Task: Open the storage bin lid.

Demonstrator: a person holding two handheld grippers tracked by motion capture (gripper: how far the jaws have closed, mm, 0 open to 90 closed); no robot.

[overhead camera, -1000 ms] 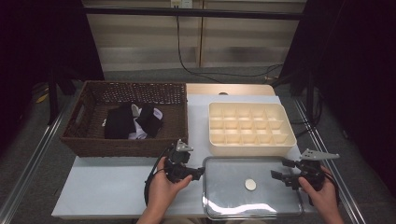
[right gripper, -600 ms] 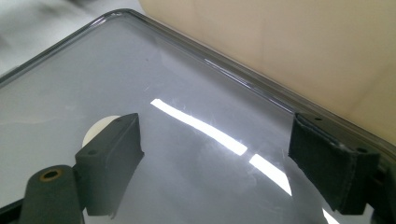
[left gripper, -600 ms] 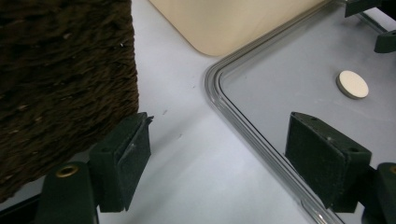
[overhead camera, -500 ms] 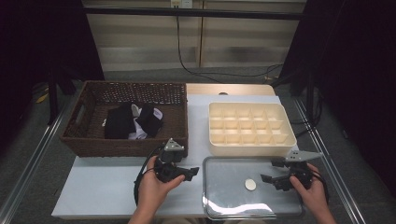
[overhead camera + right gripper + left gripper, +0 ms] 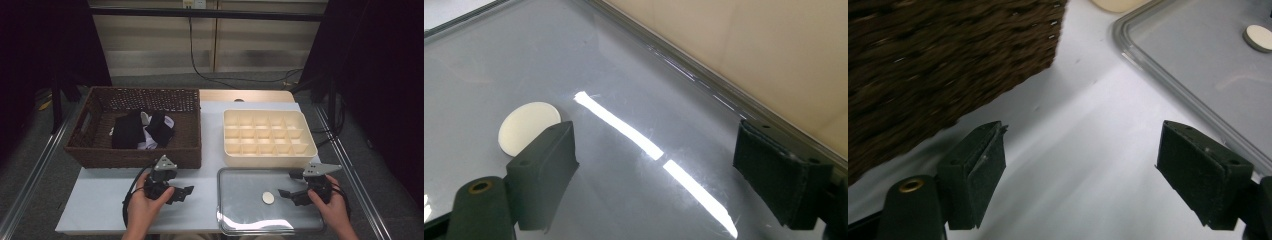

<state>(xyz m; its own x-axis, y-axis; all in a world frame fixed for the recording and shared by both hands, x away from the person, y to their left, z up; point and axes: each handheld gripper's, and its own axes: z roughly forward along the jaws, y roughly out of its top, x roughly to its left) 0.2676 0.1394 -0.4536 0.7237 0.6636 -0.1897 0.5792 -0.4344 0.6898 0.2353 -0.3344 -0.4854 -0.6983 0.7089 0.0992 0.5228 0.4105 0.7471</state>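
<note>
The right gripper point(image 5: 289, 194) hangs low over a clear lid point(image 5: 240, 220) that lies flat on the desk point(image 5: 100, 210), its long axis running across the desk from left to right, parallel to the near edge. Its fingers point(image 5: 544, 170) stand wide apart and hold nothing; in the right gripper view a small cream disc point(image 5: 529, 127) sits on the lid just beyond the tip of the left-hand finger, close to it but not between the two, while the other finger point(image 5: 779, 175) is near the lid's raised rim, past which the pale wall of a cream compartment tray point(image 5: 749, 50) rises. The left gripper point(image 5: 186, 191) is held over bare desk, its fingers point(image 5: 975, 167) also spread wide and empty, pointing toward the lid. In the left gripper view the lid's rounded corner lies ahead of the right-hand finger point(image 5: 1200, 172), and a dark wicker basket point(image 5: 938, 60) stands beyond the left-hand one. In the high view the basket holds black and white cloth point(image 5: 142, 130).
</note>
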